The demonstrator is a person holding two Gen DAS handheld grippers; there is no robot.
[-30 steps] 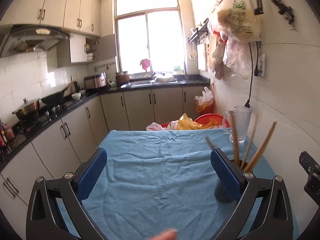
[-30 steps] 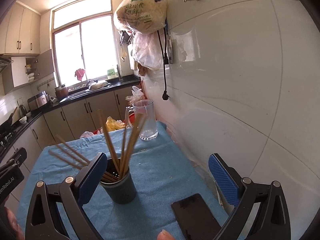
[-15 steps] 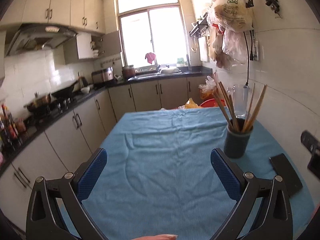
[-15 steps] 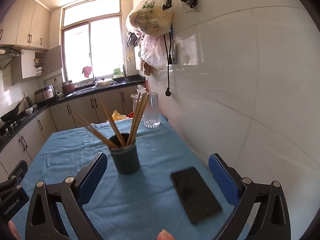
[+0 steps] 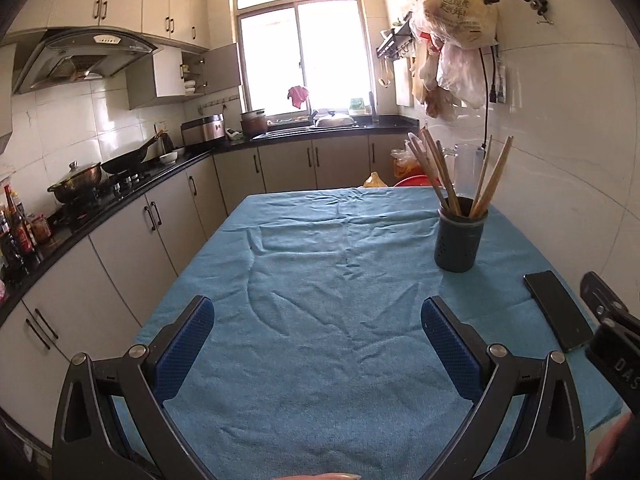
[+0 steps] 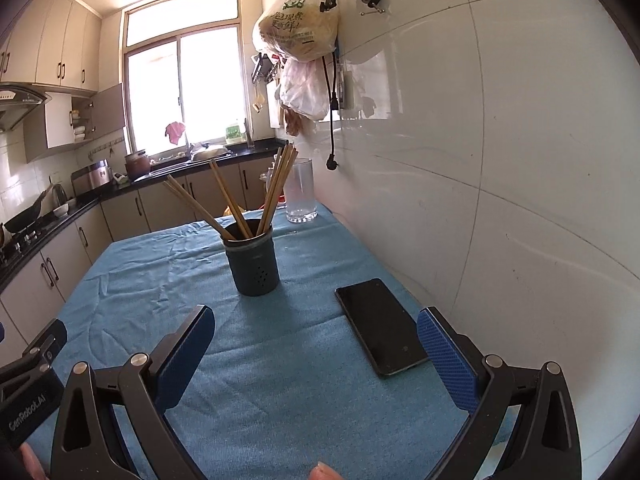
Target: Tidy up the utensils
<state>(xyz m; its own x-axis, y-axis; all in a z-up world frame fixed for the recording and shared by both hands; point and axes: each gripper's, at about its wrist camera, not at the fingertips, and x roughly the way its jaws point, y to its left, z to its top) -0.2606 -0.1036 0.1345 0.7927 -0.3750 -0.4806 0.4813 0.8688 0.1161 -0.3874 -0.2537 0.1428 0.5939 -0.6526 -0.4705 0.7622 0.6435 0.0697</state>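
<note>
Surface: table under blue cloth (image 5: 320, 320).
On cloth: dark utensil holder (image 6: 252, 266), black phone (image 6: 380, 326), clear glass pitcher (image 6: 300, 192).

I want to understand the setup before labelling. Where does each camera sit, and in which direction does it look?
Left wrist: on the left gripper, above the blue cloth, facing the window; a fingertip shows below.
Right wrist: on the right gripper, nearer the tiled wall, facing the holder with chopsticks; fingertips show.
Shared: holder, phone, glass jug.
</note>
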